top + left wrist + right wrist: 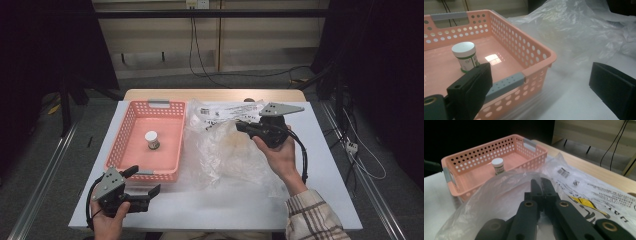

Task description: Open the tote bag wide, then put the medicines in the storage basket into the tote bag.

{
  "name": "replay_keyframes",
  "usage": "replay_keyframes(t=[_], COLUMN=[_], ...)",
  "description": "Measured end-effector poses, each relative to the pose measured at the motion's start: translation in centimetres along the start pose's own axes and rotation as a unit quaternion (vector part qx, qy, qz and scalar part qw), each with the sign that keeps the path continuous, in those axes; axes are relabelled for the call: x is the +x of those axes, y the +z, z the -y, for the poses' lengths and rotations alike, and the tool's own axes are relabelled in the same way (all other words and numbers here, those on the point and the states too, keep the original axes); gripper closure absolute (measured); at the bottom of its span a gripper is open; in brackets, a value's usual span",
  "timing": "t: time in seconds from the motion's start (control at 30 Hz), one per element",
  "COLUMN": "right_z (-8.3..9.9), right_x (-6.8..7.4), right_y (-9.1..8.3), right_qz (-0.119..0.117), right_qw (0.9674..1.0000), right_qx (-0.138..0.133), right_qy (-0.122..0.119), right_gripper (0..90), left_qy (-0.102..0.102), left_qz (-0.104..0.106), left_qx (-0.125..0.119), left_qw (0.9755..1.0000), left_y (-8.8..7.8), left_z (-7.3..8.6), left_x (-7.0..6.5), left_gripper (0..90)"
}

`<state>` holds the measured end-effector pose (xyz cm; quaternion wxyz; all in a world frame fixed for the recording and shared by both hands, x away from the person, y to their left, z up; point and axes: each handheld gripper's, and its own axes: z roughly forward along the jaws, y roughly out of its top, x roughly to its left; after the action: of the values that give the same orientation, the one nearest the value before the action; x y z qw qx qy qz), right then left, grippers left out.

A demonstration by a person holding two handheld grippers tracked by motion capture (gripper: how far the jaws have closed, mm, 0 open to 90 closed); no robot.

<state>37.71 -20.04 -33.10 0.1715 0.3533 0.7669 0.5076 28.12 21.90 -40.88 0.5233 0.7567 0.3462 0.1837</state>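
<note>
A pink perforated basket (120, 137) (524, 47) (474, 157) stands on the left half of the white table (210, 210). Inside it a small white-lidded jar (152, 140) (465, 56) (498, 165) stands upright. To the basket's right lies a crumpled clear plastic bag (220, 155) (579, 32) (491, 195). My right gripper (239, 125) (540, 182) hovers over the bag's far side, jaws shut, with the film pinched at their tips and arching up to them. My left gripper (145, 181) (539, 82) rests open at the basket's near right corner, nothing between its jaws.
A flat printed plastic bag (220, 111) (594, 192) lies at the table's far edge, behind the clear one. The basket has grey handles (158, 103) (506, 83) at both ends. Cables hang and trail on the floor behind and to the right of the table.
</note>
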Motion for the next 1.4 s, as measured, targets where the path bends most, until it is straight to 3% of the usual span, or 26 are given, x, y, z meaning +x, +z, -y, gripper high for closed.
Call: replay_keyframes(t=[0.23, 0.63, 0.8, 1.03, 1.23, 1.4], right_z=[-0.1, 0.8, 0.9, 1.2, 1.5, 1.5], right_x=[-0.2, -0.4, -0.4, -0.4, -0.5, -0.4], right_y=[-0.2, 0.5, 0.7, 0.2, 0.5, 0.5], right_qz=[-0.008, -0.023, -0.026, -0.031, -0.032, -0.031], right_qw=[0.9998, 0.9996, 0.9995, 0.9993, 0.9992, 0.9993], right_qx=[-0.016, 0.001, 0.005, 0.004, 0.010, 0.011], right_qy=[0.004, 0.016, 0.018, 0.018, 0.019, 0.019], right_gripper=[90.0, 90.0, 90.0, 90.0, 90.0, 90.0], left_qy=[-0.003, -0.015, -0.018, -0.014, 0.004, -0.005], left_qz=[-0.003, -0.012, 0.000, 0.031, 0.028, 0.007], left_qx=[-0.002, -0.002, 0.003, 0.036, 0.056, 0.066], left_qw=[1.0000, 0.9998, 0.9998, 0.9988, 0.9981, 0.9978], left_y=[-0.1, -0.5, -0.7, 0.2, 1.4, 2.4], left_z=[-0.1, -0.3, -1.0, -2.6, -4.2, -5.2], left_x=[0.0, 0.5, 0.6, 1.1, 1.9, 3.6], left_gripper=[4.5, 4.5, 4.8, 9.9, 11.3, 7.2])
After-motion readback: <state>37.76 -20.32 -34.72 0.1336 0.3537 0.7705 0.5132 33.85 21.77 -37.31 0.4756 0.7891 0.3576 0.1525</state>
